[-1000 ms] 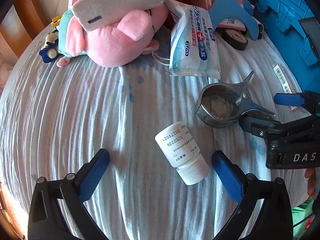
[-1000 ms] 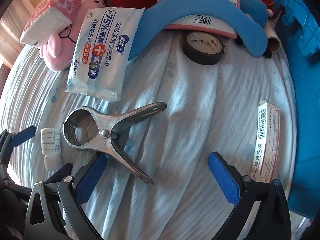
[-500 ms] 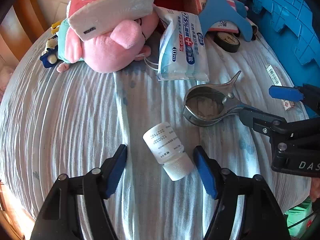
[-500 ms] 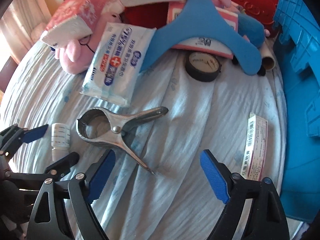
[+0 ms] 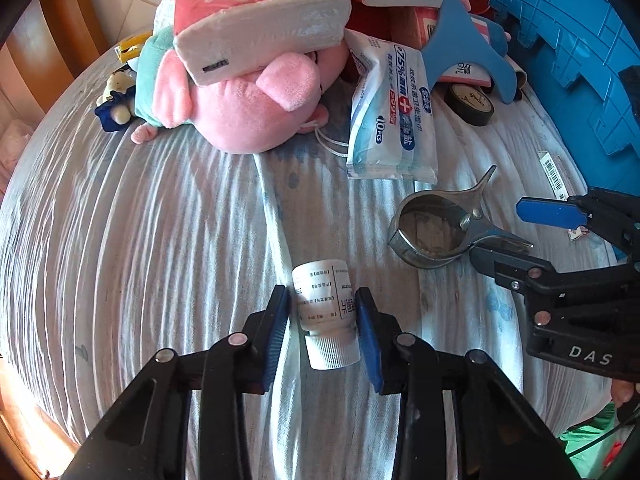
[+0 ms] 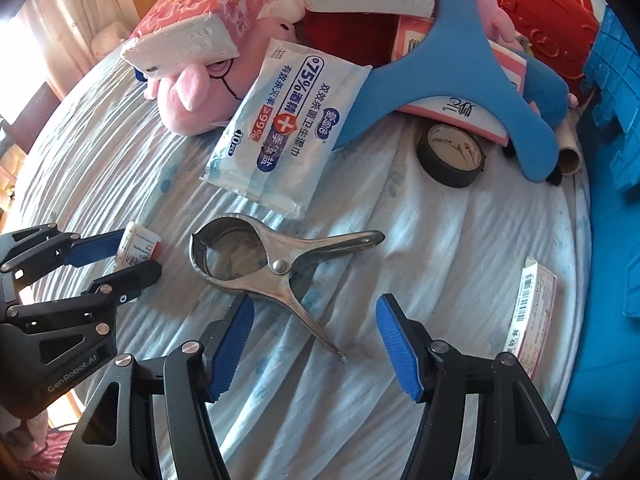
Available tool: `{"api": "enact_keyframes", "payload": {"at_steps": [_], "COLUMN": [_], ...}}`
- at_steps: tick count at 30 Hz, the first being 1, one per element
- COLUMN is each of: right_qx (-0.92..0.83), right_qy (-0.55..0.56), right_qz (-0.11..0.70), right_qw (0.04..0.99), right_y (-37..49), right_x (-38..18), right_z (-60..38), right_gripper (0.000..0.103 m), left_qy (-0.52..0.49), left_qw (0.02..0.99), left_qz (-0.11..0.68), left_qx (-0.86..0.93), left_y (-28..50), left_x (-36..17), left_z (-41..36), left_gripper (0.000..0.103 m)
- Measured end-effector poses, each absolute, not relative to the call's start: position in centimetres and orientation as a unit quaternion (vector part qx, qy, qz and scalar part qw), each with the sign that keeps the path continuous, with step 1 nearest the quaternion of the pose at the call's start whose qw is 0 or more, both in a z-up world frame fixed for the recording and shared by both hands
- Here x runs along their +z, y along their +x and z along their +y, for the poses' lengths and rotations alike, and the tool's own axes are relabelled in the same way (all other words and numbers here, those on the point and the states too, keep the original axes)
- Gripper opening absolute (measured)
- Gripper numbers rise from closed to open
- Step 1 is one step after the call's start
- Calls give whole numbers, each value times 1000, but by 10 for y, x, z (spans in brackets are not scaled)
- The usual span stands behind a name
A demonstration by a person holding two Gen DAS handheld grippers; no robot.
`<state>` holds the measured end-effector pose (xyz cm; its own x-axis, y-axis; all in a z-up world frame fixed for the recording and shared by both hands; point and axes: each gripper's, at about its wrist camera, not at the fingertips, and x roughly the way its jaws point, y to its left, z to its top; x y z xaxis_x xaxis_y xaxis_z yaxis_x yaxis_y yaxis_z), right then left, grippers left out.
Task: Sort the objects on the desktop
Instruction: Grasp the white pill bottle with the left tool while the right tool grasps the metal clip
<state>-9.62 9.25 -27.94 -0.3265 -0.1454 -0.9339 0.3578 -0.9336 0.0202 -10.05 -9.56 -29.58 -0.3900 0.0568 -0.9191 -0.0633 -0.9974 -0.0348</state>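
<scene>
A small white pill bottle (image 5: 325, 305) lies on the pale blue cloth, cap toward me. My left gripper (image 5: 322, 318) is shut on it, both blue pads against its sides; it also shows in the right wrist view (image 6: 138, 245). A metal spring clamp (image 6: 276, 266) lies just right of the bottle, also in the left wrist view (image 5: 438, 226). My right gripper (image 6: 316, 344) is open over the clamp's handles, not touching them.
A pink plush pig (image 5: 244, 108) under a tissue pack (image 5: 256, 20), a wet-wipes pack (image 6: 288, 120), a blue hanger (image 6: 460, 64), a black tape roll (image 6: 450, 156) and a small paper box (image 6: 534, 304) lie farther back. A blue crate (image 5: 580, 40) stands at right.
My left gripper closed from wide open onto the pill bottle, which turned a little. My right gripper moved in toward the clamp's handles and narrowed somewhat.
</scene>
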Motion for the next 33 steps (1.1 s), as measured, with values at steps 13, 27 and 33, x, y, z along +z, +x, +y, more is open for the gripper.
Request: {"api": "enact_keyframes", "payload": {"at_steps": [13, 27, 33], "right_qx": [-802, -810, -823], "right_qy": [566, 551, 530], "right_qz": [99, 49, 44], "right_qw": [162, 192, 198], "right_y": [-105, -103, -102], "right_x": [-292, -279, -261], "right_z": [78, 82, 77], "right_gripper": [62, 6, 5], "left_qy": [-547, -536, -510], "left_qw": [64, 64, 63], "left_qz": [18, 17, 22], "left_qx": [834, 842, 858], "left_y": [-71, -79, -80], "left_x": [-298, -293, -273], "left_z": [-71, -66, -66], "left_gripper": [28, 27, 27]}}
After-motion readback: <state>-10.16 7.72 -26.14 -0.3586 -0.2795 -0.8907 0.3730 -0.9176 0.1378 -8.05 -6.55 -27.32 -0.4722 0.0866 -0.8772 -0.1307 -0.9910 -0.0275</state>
